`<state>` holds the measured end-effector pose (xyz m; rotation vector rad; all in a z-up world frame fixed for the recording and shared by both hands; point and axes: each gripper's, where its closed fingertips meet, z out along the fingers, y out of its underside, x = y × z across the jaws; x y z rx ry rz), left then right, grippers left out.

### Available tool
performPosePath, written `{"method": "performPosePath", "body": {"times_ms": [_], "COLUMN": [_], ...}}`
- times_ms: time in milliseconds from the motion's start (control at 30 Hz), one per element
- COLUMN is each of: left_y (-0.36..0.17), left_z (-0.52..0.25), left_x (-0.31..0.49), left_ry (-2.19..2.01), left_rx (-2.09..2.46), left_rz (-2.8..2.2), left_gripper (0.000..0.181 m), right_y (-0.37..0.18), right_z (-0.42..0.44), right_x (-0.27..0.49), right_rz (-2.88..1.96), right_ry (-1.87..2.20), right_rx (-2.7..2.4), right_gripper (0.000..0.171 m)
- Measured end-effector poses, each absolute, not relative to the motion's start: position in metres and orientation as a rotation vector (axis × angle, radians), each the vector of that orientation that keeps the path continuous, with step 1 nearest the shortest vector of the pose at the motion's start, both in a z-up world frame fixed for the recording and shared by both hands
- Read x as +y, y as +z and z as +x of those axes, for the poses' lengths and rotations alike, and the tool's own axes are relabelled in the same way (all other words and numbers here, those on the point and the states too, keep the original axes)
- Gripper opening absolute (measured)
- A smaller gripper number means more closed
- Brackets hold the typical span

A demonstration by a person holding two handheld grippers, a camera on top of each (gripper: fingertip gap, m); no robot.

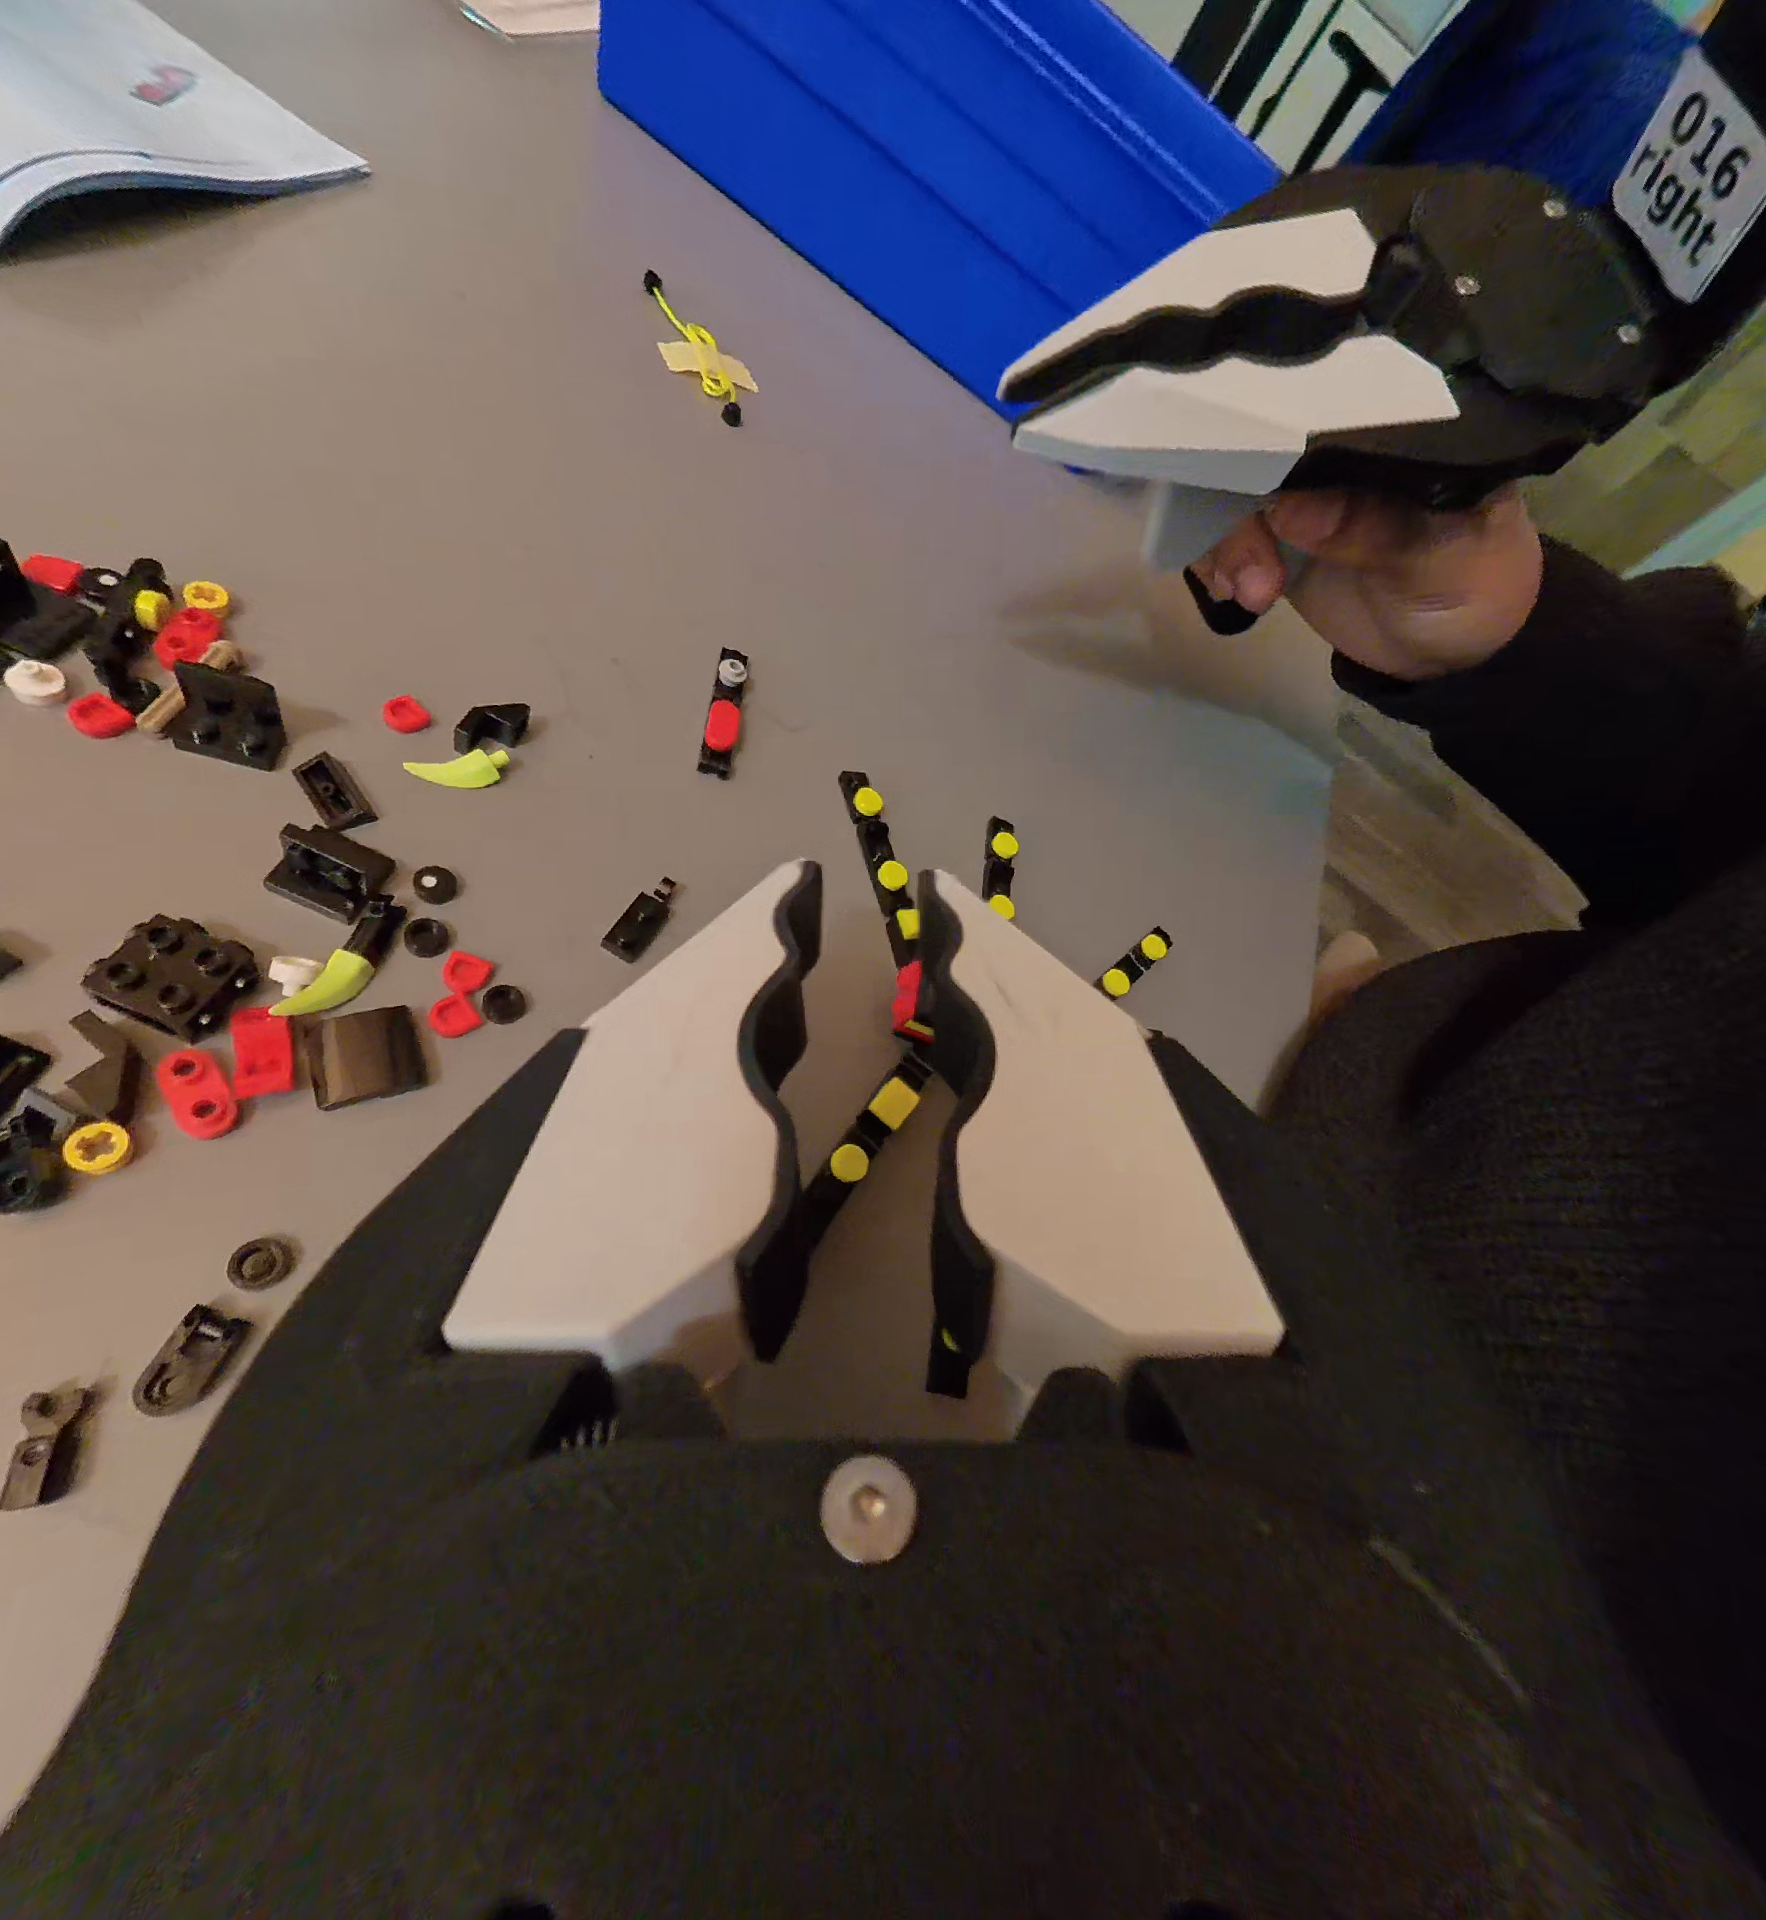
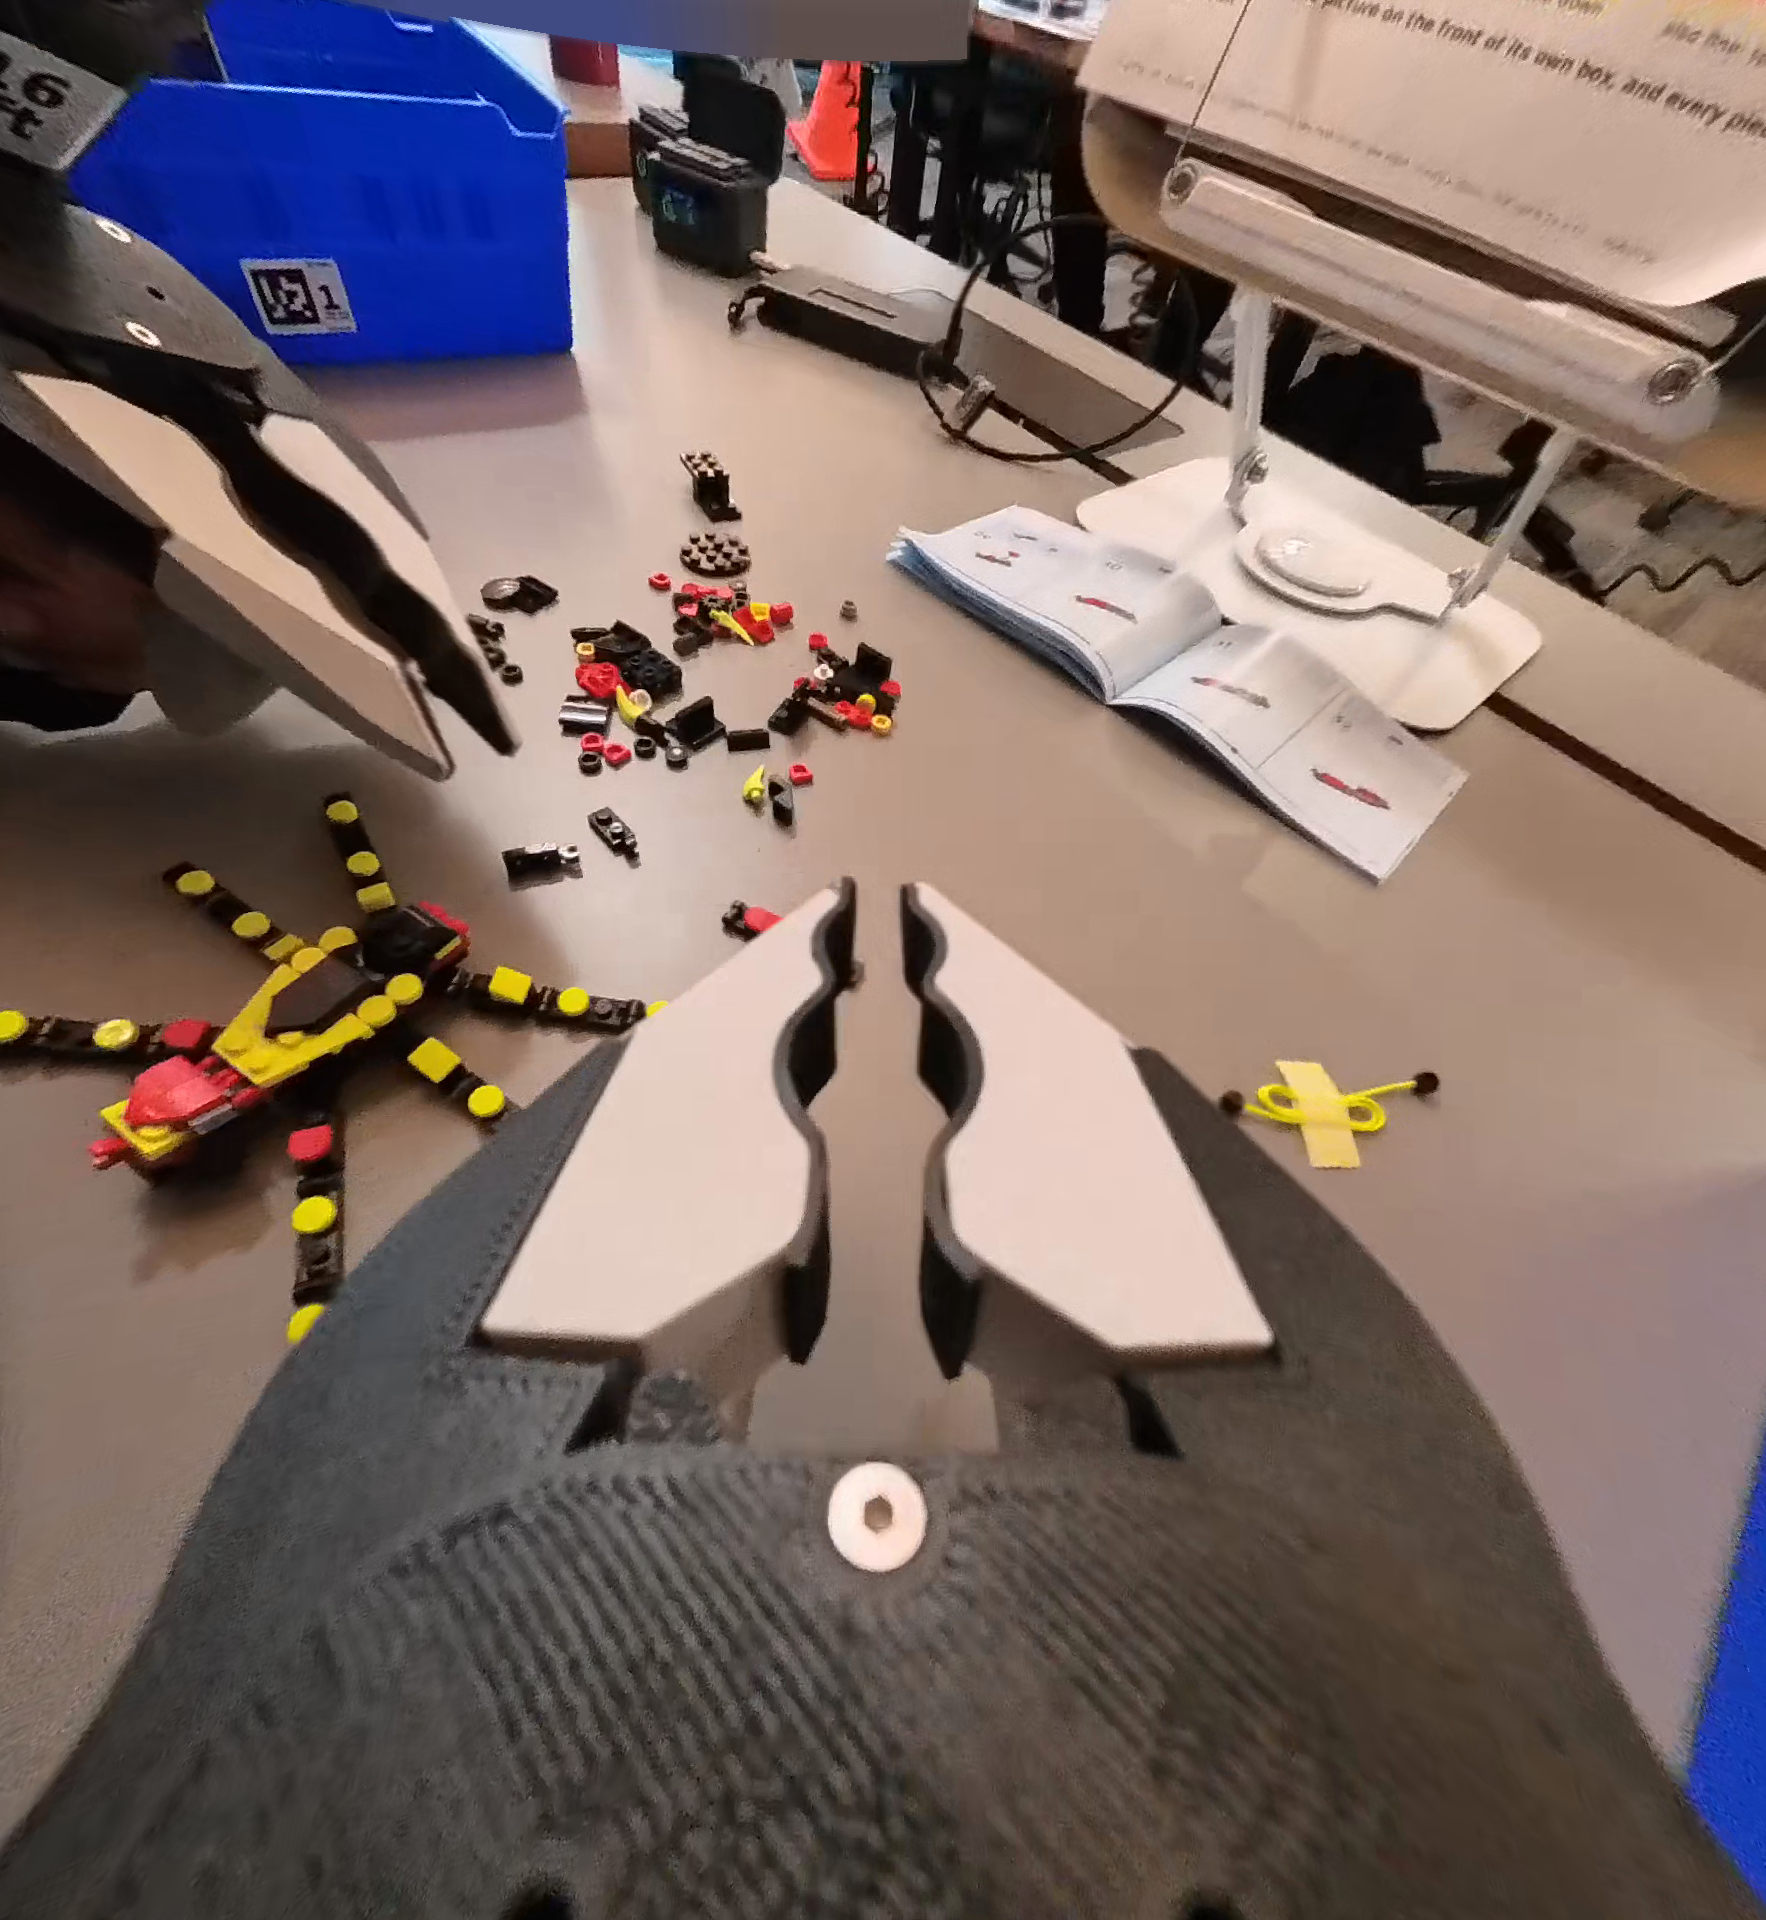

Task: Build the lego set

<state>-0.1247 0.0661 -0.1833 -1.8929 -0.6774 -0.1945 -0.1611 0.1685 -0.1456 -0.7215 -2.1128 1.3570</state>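
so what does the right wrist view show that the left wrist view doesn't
Only the right wrist view shows the whole black, yellow and red lego spider model, the white stand with its clipped sheet, and the black devices at the table's far side. Only the left wrist view shows the person's hand under the right gripper, and the model's legs up close between the left gripper fingers. Both show the loose piece pile, the open instruction booklet, the blue bin and the yellow-green string.

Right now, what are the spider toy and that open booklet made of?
The spider toy looks like hard, shiny plastic: its black, yellow and red studs catch the light. The booklet looks like thin printed paper with a slight gloss: its pages curve up from the fold.
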Motion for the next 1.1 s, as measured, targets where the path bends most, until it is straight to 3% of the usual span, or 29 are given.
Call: {"method": "performPosePath", "body": {"times_ms": [100,433,533,1100], "left_y": [-0.184,-0.177,-0.175,-0.18], "left_z": [-0.129,-0.127,-0.126,-0.147], "left_x": [0.064,0.064,0.065,0.056], "left_ry": [-0.147,-0.236,-0.266,-0.37], "left_rx": [-0.69,-0.69,-0.691,-0.843], "left_rz": [-1.899,-1.835,-1.818,-1.714], "left_gripper": [0.036,0.058,0.062,0.053], "right_y": [-0.161,-0.202,-0.21,-0.231], "right_z": [-0.157,-0.158,-0.154,-0.149], "right_x": [0.16,0.159,0.159,0.153], "right_rz": [-0.754,-0.753,-0.741,-0.703], "right_ry": [1.389,1.236,1.232,1.12], "right_rx": [-2.196,-2.376,-2.435,-2.516], "right_gripper": [0.01,0.011,0.0,0.0]}}
